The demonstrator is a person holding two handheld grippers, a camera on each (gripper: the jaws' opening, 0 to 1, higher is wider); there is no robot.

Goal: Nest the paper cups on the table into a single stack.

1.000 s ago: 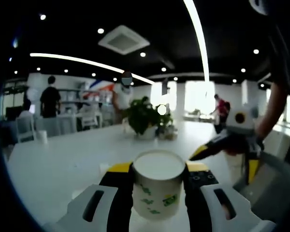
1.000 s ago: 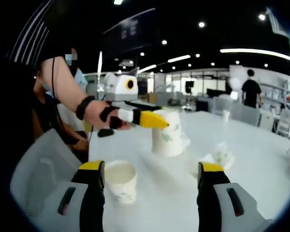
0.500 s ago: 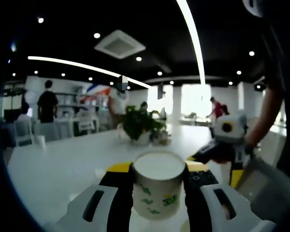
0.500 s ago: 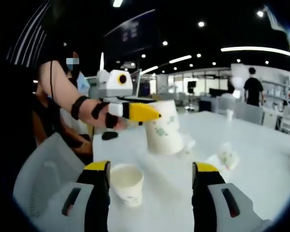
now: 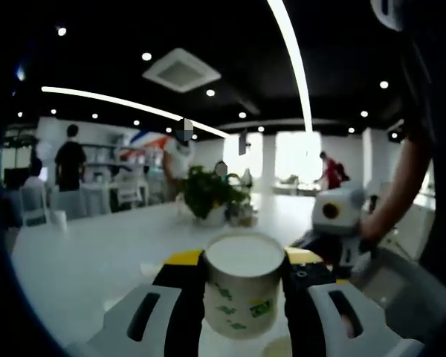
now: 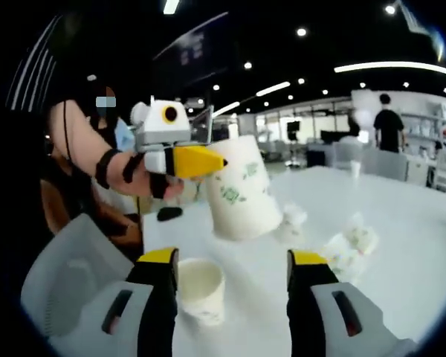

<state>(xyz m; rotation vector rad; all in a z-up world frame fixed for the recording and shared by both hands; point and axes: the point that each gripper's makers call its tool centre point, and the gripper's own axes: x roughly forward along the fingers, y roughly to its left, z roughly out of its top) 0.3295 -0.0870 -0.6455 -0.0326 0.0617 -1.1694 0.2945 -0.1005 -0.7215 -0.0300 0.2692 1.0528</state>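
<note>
Left gripper (image 5: 243, 286) has 1 paper cup (image 5: 244, 282) clamped between its jaws, held up off the white table (image 5: 97, 253). In the right gripper view that held cup (image 6: 240, 187) hangs tilted above and behind a second cup (image 6: 201, 288) standing upright on the table. The right gripper (image 6: 234, 297) is spread wide, gripping nothing, with the standing cup just inside its left jaw.

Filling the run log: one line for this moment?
left gripper: shut on lifted cup | right gripper: open beside standing cup | stack: not yet
</note>
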